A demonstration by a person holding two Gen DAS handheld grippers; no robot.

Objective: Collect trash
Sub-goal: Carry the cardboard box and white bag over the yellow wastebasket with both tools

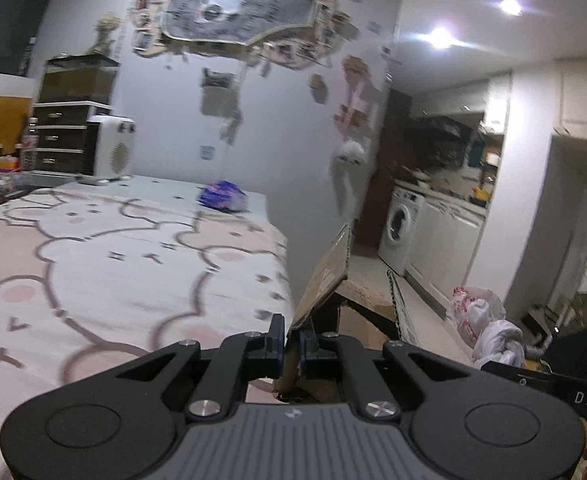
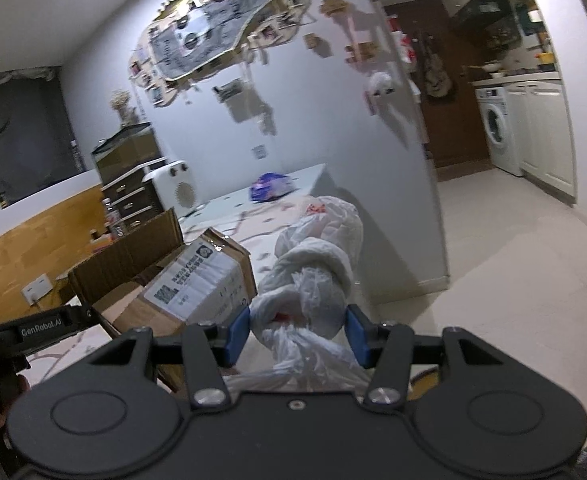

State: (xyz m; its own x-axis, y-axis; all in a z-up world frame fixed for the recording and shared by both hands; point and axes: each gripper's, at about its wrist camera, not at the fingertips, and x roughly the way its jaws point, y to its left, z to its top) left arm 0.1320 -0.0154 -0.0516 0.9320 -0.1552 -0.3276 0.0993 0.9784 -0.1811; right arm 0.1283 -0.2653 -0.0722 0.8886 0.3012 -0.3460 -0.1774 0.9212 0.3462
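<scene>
My left gripper [image 1: 292, 346] is shut on the flap of an open cardboard box [image 1: 327, 276], held beside the bed. The same box [image 2: 141, 268] shows in the right wrist view with a smaller labelled carton [image 2: 203, 280] inside it. My right gripper [image 2: 297, 334] is closed around the knotted neck of a white plastic trash bag [image 2: 317, 264] and holds it up; the bag also shows at the lower right of the left wrist view [image 1: 481, 320]. A purple crumpled wrapper [image 1: 223, 196] lies on the far end of the bed, also visible in the right wrist view [image 2: 271, 186].
A bed [image 1: 113, 260] with a pink bear-print cover fills the left. A white heater [image 1: 111, 150] and dark drawers [image 1: 63, 138] stand behind it. A decorated wall [image 1: 285, 120] divides off a kitchen with a washing machine [image 1: 401, 228]. Pale floor [image 2: 513, 260] lies to the right.
</scene>
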